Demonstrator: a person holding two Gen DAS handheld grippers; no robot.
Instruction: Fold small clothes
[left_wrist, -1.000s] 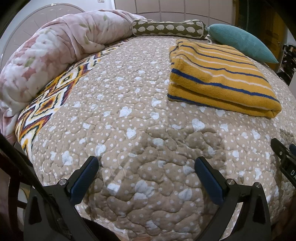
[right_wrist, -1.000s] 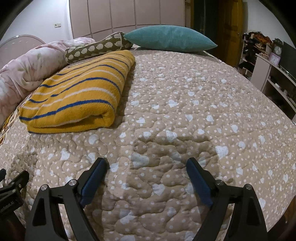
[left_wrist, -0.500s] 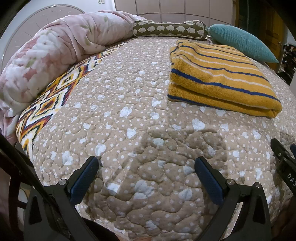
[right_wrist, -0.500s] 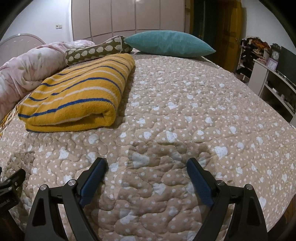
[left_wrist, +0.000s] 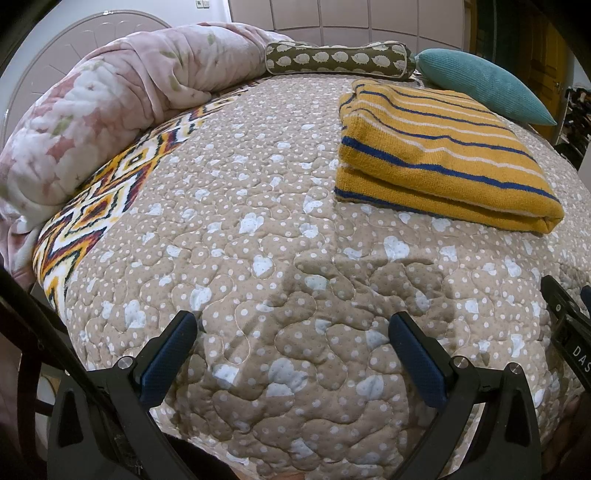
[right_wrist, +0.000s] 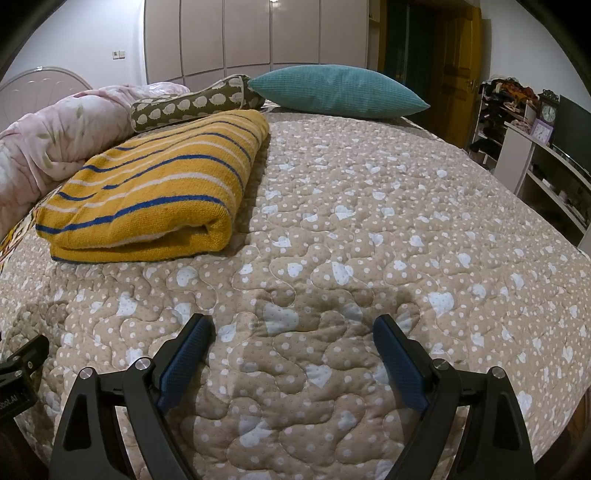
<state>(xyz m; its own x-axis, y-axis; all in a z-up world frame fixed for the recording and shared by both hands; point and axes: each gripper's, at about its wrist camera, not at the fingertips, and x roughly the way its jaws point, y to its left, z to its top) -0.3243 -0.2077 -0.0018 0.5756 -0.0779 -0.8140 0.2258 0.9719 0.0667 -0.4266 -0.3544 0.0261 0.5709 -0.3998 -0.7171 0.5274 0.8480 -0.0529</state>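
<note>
- On the bed, upper right of the left wrist view: yellow striped garment (left_wrist: 436, 155), knitted, blue and white stripes, already folded into a thick flat rectangle; lies on the quilted bedspread (left_wrist: 258, 258), well apart from both tools
- Same item, right wrist view: upper left of frame (right_wrist: 155, 199), rolled fold edge facing the camera, open layers showing at its lower right end
- Handling, judged: soft, limp, fairly bulky for its kind, not fragile, not slippery; knit will sag and stretch if lifted by one point; best taken at two corners or along the fold edge, one tool at each end
- Left hand-held gripper (left_wrist: 293, 354), lower centre of its view: jaws wide apart, nothing between them, hanging over bare bedspread
- Right hand-held gripper (right_wrist: 293, 354), lower centre of its view: jaws wide apart, nothing held
- Left view only: pink floral duvet (left_wrist: 103, 122) at upper left with a zigzag-patterned cloth (left_wrist: 96, 214) beneath it
- Right view only: shelving (right_wrist: 535, 147) with clocks at right edge, wardrobe doors (right_wrist: 258, 37) at top, the fold's open end
- Both views: teal pillow (right_wrist: 336, 92), patterned bolster (left_wrist: 340, 61)
</note>
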